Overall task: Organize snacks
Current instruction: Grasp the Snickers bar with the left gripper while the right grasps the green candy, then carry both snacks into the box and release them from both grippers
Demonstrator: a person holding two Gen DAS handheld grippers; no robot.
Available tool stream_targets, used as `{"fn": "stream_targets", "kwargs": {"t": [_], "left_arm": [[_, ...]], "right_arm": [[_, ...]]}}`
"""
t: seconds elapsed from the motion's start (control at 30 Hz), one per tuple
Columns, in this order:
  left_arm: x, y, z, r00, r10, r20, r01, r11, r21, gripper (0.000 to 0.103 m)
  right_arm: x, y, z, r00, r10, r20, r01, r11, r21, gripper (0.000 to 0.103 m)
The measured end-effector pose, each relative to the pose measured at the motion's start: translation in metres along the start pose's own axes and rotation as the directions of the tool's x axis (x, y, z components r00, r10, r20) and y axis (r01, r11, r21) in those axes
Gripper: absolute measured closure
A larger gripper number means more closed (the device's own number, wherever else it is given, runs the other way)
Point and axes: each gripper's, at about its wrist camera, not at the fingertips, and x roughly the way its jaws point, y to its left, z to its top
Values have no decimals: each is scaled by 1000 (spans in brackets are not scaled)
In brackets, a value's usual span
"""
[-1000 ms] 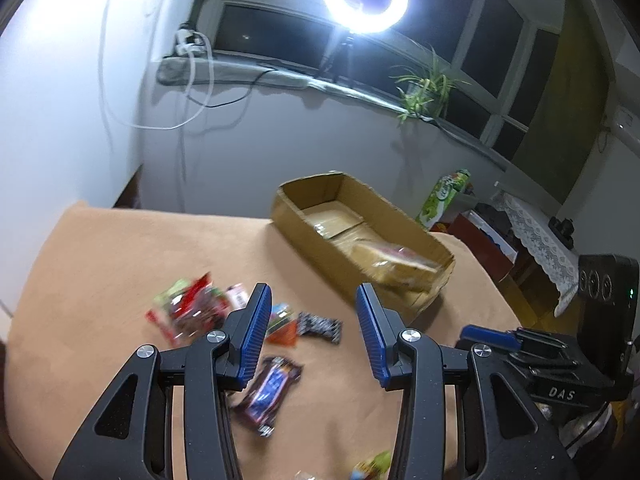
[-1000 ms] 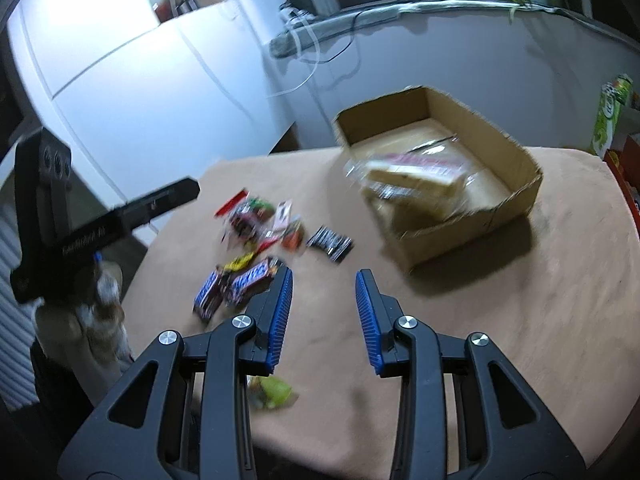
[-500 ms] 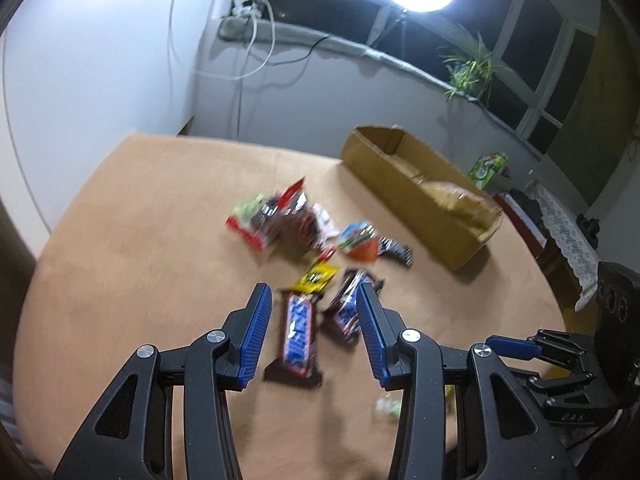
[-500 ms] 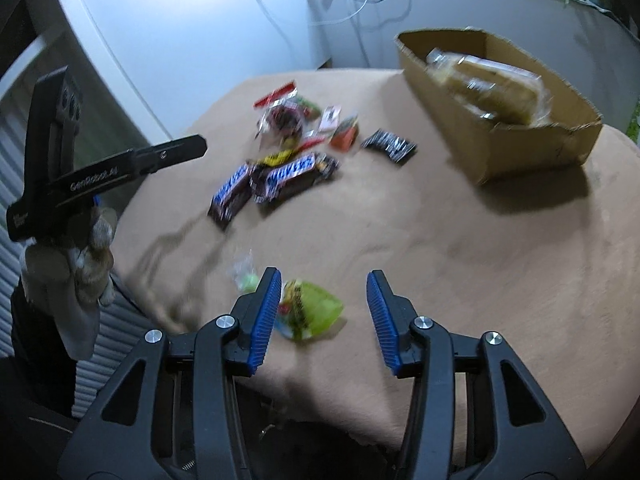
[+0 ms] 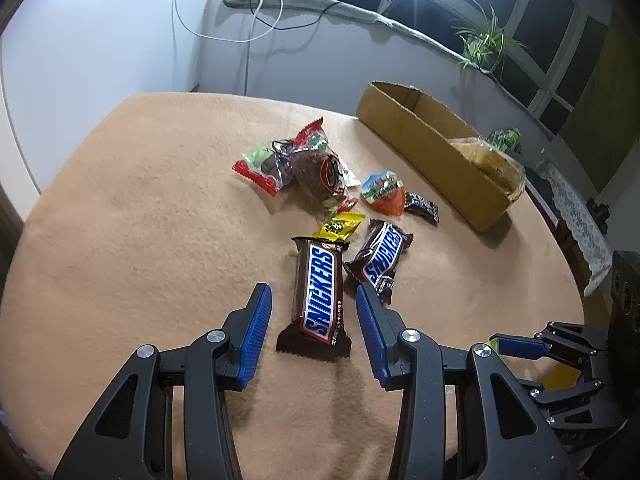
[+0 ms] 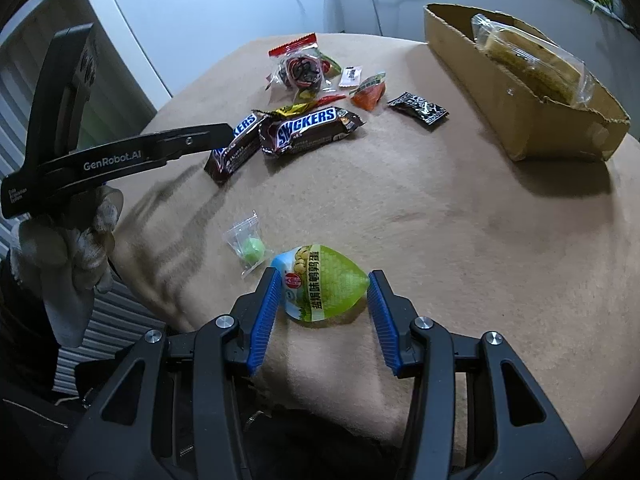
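My left gripper [image 5: 313, 294] is open low over the tan tablecloth, its blue pads either side of a Snickers bar [image 5: 320, 300] and clear of it. A second Snickers bar [image 5: 382, 256] lies just right of it. My right gripper [image 6: 324, 278] is open around a green egg-shaped snack packet [image 6: 326, 286] near the table's front edge, with the pads close beside it. A cardboard box [image 6: 520, 120] at the back right holds a wrapped cake [image 6: 528, 56].
A heap of small snack bags [image 5: 296, 164], an orange cone packet [image 5: 386, 196], a black candy [image 5: 420, 208] and a yellow packet [image 5: 340, 226] lie behind the bars. A green ball candy [image 6: 250, 248] lies left of the green packet. A gloved hand [image 6: 68, 248] holds the left gripper.
Both grippers have tilted down and sunk from facing the box to the table. The left came over the Snickers bar. The right's jaws widened and came around the green packet.
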Motion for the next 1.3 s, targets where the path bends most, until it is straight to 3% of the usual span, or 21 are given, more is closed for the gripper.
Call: {"fn": "stream_targets", "kwargs": {"t": [0.4,0.53,0.57,0.63,0.77,1.3], "left_arm": [[19,0,0,999,43,-33,-42,999,29,62],[23,0,1,998,50,-35,-49,998,36,62],[24,-1,1,998,54,-35,-53,998,39,62],[25,-3,1,997,68,-29,-66,996,55,63],[25,-1,-1,997,74,-14,-73,995,61,76],[1,4,13,998,43,44,-44,999,19,76]], "right_arm": [[5,4,-1,1000,-1,0,1,1000,-17,56],[6,4,0,1000,4,-2,-4,1000,-19,77],[6,4,0,1000,4,-2,-4,1000,-24,78],[6,7,-1,1000,-6,4,6,999,-36,78],[4,6,-2,1000,-2,10,2,1000,-27,78],[-28,-17,11,994,-29,103,26,999,29,78]]}}
